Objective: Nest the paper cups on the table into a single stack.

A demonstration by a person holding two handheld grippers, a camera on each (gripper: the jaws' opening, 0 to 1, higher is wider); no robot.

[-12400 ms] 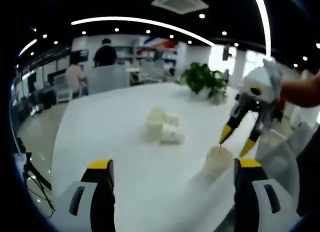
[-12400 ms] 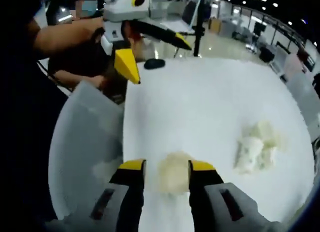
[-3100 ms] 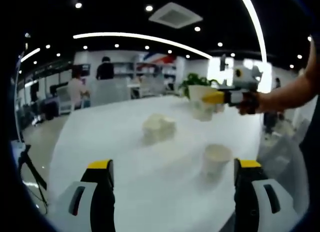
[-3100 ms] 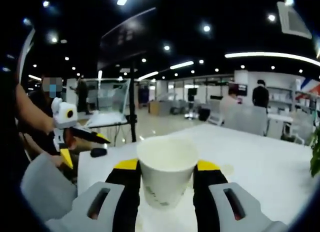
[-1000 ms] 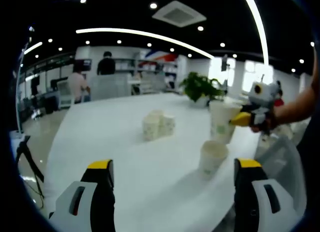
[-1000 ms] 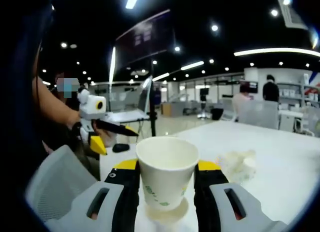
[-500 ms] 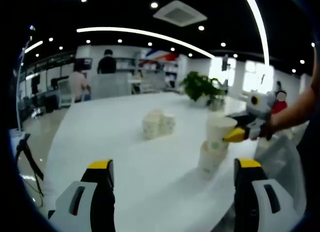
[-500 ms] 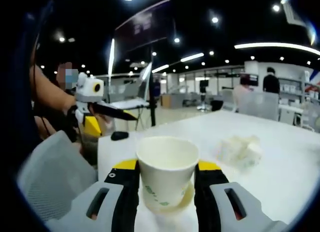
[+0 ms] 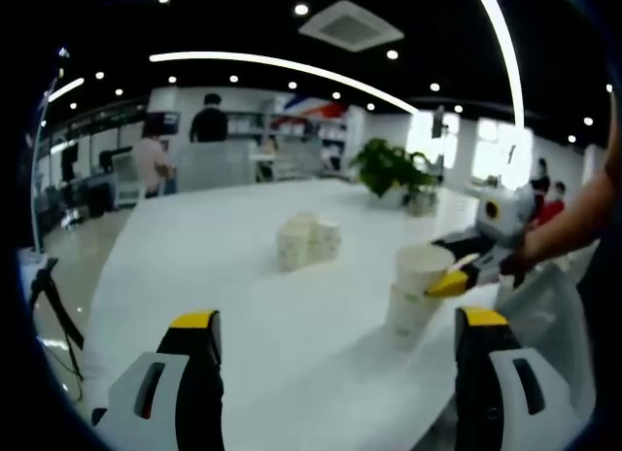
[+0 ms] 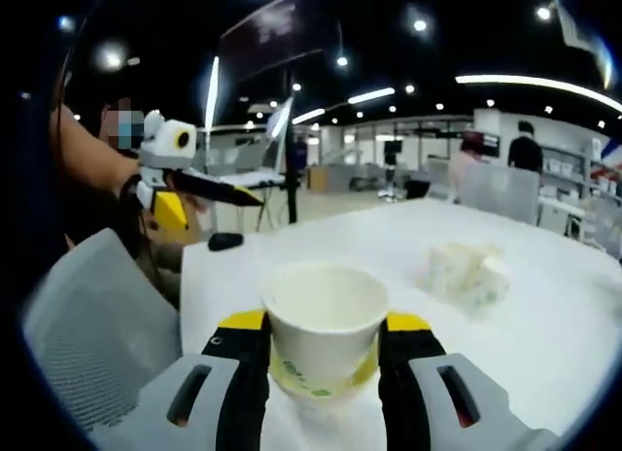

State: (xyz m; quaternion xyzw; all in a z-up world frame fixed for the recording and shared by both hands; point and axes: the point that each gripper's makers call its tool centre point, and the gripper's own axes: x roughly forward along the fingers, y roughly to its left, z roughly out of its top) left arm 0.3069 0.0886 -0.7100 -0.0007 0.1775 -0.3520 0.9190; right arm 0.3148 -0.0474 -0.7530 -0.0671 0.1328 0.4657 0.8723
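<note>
Near the table (image 9: 243,276) edge, the right gripper (image 10: 323,327) is gripping the upper cup (image 10: 325,320) and seating it into the lower cup (image 9: 408,320); pressing straight down seems best. The left gripper (image 9: 335,320) is hanging wide open, and more cups (image 9: 307,241) are waiting mid-table.

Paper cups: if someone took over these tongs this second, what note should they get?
Right tongs: shut on the top cup, partly pushed into the bottom cup near the table edge.
Left tongs: open, holding nothing, back from the cups.
Cup cluster: waits mid-table.
Done: first pair partly nested.
Left: seat and release the top cup, then add the cluster cups.
</note>
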